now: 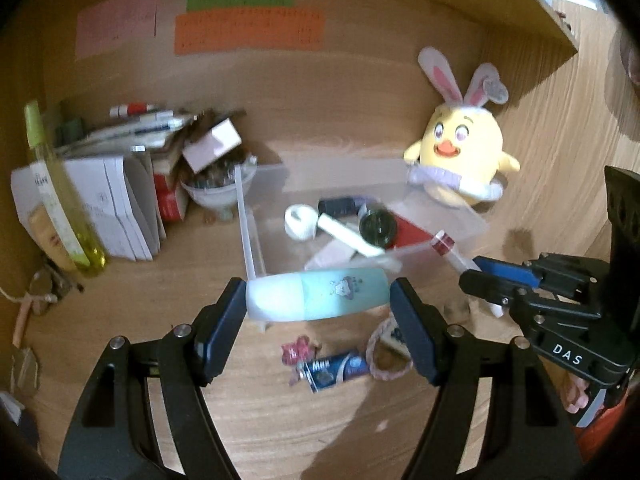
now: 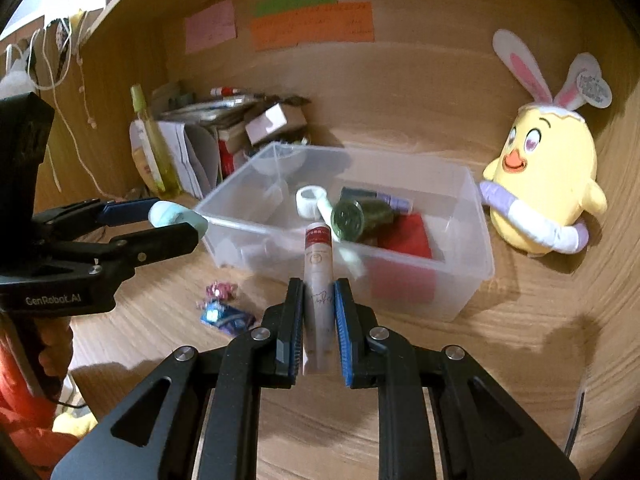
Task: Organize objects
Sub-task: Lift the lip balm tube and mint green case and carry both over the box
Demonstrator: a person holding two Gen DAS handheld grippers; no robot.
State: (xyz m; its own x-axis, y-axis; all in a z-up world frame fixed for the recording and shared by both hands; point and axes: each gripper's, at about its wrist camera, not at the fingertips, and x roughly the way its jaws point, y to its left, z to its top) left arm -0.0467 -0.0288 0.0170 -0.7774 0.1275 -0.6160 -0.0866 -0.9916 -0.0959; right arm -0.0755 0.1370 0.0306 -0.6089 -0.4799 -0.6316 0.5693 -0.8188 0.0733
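Left claw (image 1: 318,300) is clamped on a mint bottle (image 1: 320,297). Right claw (image 2: 318,320) pinches a white tube (image 2: 318,276) by the clear bin (image 2: 468,276).

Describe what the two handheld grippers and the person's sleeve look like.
Both grippers, left and right, are black plastic with cut-out arms, silver pivot bolts and blue ribbed pads. White lettering reads "GenRobot.AI" on the left body, "DAS" on the right. The sleeve is orange-red.

Dim, warm light — soft shadows on the wood, motion blur throughout, heavy fisheye bending, dark corners.
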